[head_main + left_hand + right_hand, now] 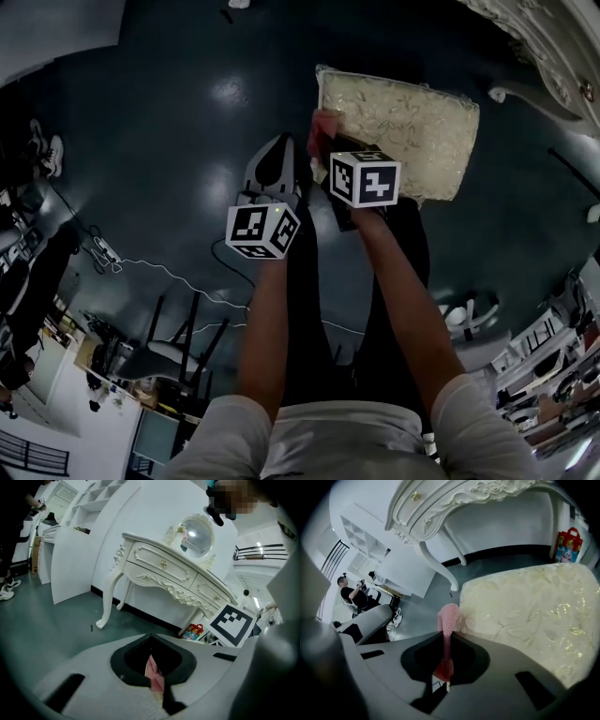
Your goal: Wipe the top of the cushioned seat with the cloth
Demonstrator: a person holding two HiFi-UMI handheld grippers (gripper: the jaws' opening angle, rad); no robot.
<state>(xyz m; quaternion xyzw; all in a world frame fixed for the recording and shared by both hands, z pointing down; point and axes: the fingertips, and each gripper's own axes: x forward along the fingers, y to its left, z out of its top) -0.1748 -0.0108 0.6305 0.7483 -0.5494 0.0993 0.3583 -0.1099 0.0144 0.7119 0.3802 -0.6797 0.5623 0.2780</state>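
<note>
The cloth (449, 618), pink and knitted, was pinched between the closed jaws of the right gripper (446, 656) and stood up beyond the tips in the middle of the right gripper view, at the left corner of the cushioned seat (529, 616). Whether it touched the fabric there could not be told. The seat, covered in a cream leaf-patterned weave, filled the right half of that view. In the head view it lay in the upper middle of the frame against the dark floor (169, 112), with the cloth showing as a pink spot at its left edge, just above the right gripper's marker cube (366, 178). The left gripper (152, 665) had its jaws together too, and a thin pink fold of the cloth sat in the seam between them at the lower centre of the left gripper view. In the head view the left gripper was just to the left of the right one, near the seat's left edge, both bare forearms reaching up from the bottom of the frame. A white carved dressing table (173, 573) with a round mirror (197, 534) crossed the middle of the left gripper view. A red bag (568, 543) stood at the upper right of the right gripper view, and a person in black (351, 595) at its left edge.
</note>
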